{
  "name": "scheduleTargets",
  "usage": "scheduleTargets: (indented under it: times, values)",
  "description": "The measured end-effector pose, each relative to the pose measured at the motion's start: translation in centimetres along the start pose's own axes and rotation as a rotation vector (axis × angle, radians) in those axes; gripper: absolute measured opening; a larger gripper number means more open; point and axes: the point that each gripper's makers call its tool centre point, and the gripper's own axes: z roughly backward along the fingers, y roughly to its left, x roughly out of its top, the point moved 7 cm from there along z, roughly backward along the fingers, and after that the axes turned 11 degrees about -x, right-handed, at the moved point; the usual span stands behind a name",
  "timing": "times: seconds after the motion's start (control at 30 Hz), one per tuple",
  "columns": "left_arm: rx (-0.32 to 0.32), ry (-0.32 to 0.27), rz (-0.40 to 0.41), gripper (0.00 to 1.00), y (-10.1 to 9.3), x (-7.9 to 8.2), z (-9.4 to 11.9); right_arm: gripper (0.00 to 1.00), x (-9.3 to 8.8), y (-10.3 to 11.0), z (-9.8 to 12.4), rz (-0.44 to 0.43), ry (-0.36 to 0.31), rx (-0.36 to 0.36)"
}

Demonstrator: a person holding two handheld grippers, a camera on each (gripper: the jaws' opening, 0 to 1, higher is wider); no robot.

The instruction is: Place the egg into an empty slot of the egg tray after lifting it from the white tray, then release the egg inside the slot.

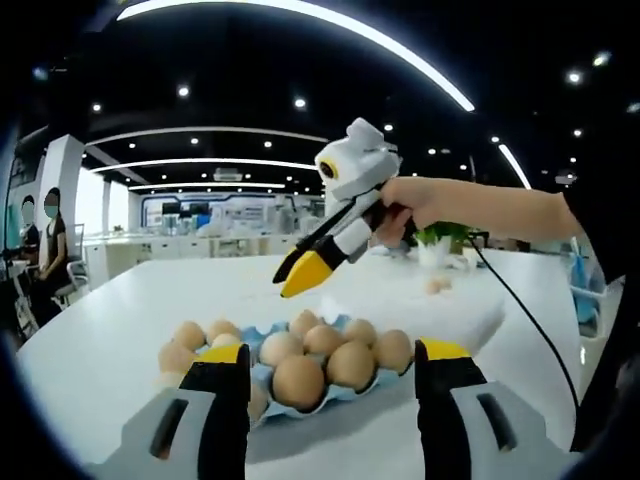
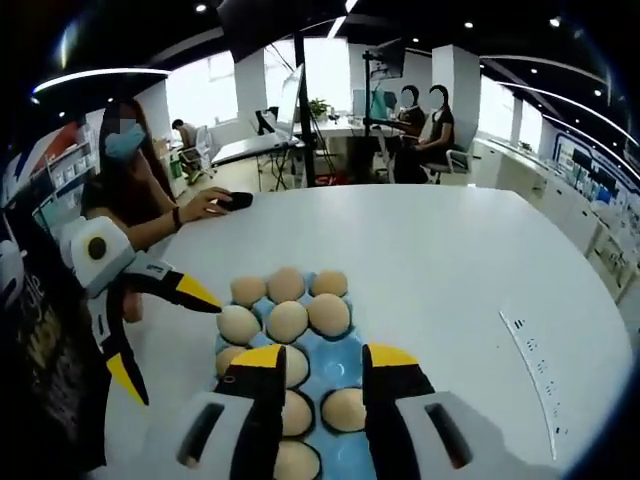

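Your white table (image 2: 470, 260) carries everything here, and on it sits the blue egg tray (image 1: 345, 392), almost full of brown eggs, right under both of your tools. In the right gripper view the right gripper (image 2: 322, 372) hangs over the near end of that tray with its yellow-tipped jaws spread and nothing between them; the open blue slot between its tips looks like the free one. Your left gripper (image 1: 330, 385) is also spread and empty, low in front of the tray. In the left gripper view, beyond the tray, the white tray (image 1: 440, 305) lies pale and blurred, with a small egg (image 1: 437, 285) on it, well away from both tools. So the job looks to be at its pick-up stage, the egg not yet lifted. Next you would swing one open tool over to the white tray, straddle that egg, and close gently enough not to crack it.
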Motion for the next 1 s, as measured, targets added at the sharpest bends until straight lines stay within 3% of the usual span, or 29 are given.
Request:
scheduleTargets:
  times: [0.07, 0.53, 0.73, 1.0]
  values:
    - [-0.002, -0.002, 0.002, 0.68, 0.5, 0.0, 0.0, 0.34, -0.4, -0.2, 0.4, -0.001, -0.001, -0.004]
    - [-0.035, 0.011, 0.021, 0.68, -1.2, -0.3, -1.3, 0.34, -3.7, -0.7, 4.3, -0.046, -0.007, -0.066]
    - [-0.061, -0.002, 0.067, 0.67, 0.2, -0.5, -2.0, 0.34, -4.8, -1.5, 6.5, -0.072, -0.013, -0.100]
    - [-0.056, 0.011, 0.066, 0.66, -0.8, -0.5, -2.4, 0.34, -6.5, -2.9, 9.1, -0.100, 0.000, -0.149]
